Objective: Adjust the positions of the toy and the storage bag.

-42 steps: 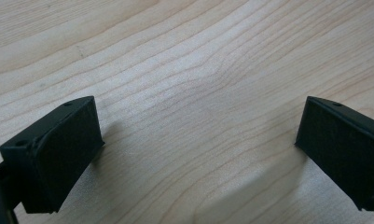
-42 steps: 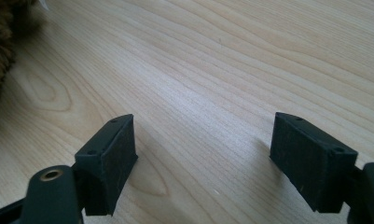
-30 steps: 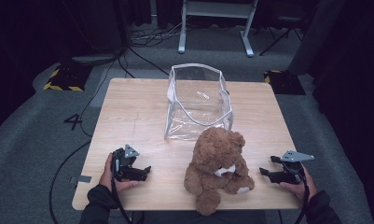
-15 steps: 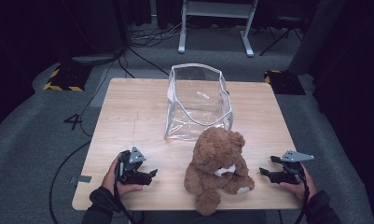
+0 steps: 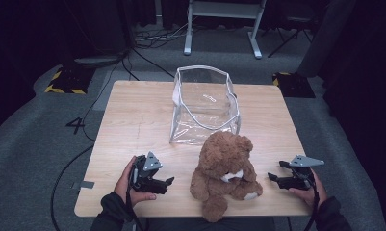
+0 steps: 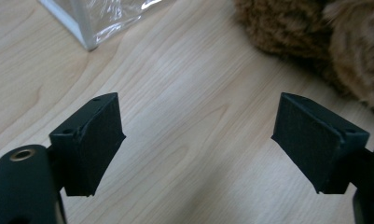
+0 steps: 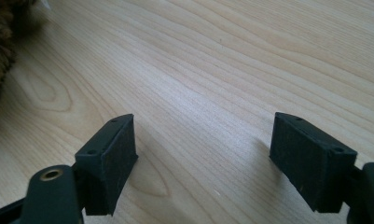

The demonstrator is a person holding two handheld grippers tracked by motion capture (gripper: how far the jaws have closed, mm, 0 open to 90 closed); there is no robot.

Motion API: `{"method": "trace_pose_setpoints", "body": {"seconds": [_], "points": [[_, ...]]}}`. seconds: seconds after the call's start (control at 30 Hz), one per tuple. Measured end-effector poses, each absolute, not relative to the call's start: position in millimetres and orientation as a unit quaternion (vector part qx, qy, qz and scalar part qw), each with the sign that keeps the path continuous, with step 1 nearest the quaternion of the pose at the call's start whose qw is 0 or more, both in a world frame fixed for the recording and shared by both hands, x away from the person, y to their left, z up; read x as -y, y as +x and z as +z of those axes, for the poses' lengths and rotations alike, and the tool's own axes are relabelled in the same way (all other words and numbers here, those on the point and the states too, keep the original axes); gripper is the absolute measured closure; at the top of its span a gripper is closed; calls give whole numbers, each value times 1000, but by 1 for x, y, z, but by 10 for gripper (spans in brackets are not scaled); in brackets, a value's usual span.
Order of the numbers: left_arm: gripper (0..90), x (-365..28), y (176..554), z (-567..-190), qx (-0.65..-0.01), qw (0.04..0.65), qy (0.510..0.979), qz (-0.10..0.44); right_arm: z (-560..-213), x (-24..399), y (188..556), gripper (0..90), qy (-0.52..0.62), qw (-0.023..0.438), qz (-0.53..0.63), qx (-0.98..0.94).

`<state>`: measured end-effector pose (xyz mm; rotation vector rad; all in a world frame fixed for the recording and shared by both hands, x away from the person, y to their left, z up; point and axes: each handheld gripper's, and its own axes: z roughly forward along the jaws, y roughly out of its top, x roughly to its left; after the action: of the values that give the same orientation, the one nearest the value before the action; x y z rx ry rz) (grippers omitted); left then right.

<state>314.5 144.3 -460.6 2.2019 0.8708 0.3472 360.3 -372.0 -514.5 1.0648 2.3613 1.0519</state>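
Our left gripper (image 5: pixel 167 182) has its jaws spread with nothing between them, having just closed a touch; the bear (image 5: pixel 225 173) sits near it at three o'clock. Our right gripper (image 5: pixel 272 176) is spread too, just beside the bear. The bag (image 5: pixel 202 103) stands at the bear's twelve.

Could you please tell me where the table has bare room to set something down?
The table is bare left of the clear bag, and right of it to the edge. It is crowded in front, where the teddy bear sits against the bag.
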Motion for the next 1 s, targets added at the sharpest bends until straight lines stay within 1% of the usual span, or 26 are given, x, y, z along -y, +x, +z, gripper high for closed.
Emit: {"method": "trace_pose_setpoints", "body": {"seconds": [0.07, 0.3, 0.6, 0.8, 1.0], "points": [[161, -140, 311, -455, -327, 377, 857, 129, -515, 372, 360, 227, 375, 172, 370, -832], [162, -123, 305, -449, -299, 375, 868, 127, -515, 372, 360, 227, 375, 172, 370, -832], [160, -110, 305, -442, -286, 402, 862, 116, -515, 372, 360, 227, 375, 172, 370, -832], [161, -87, 307, -435, -273, 414, 860, 121, -514, 372, 360, 227, 375, 173, 370, -832], [161, -74, 309, -431, -261, 420, 861, 115, -514, 372, 360, 227, 374, 176, 369, -832]]}}
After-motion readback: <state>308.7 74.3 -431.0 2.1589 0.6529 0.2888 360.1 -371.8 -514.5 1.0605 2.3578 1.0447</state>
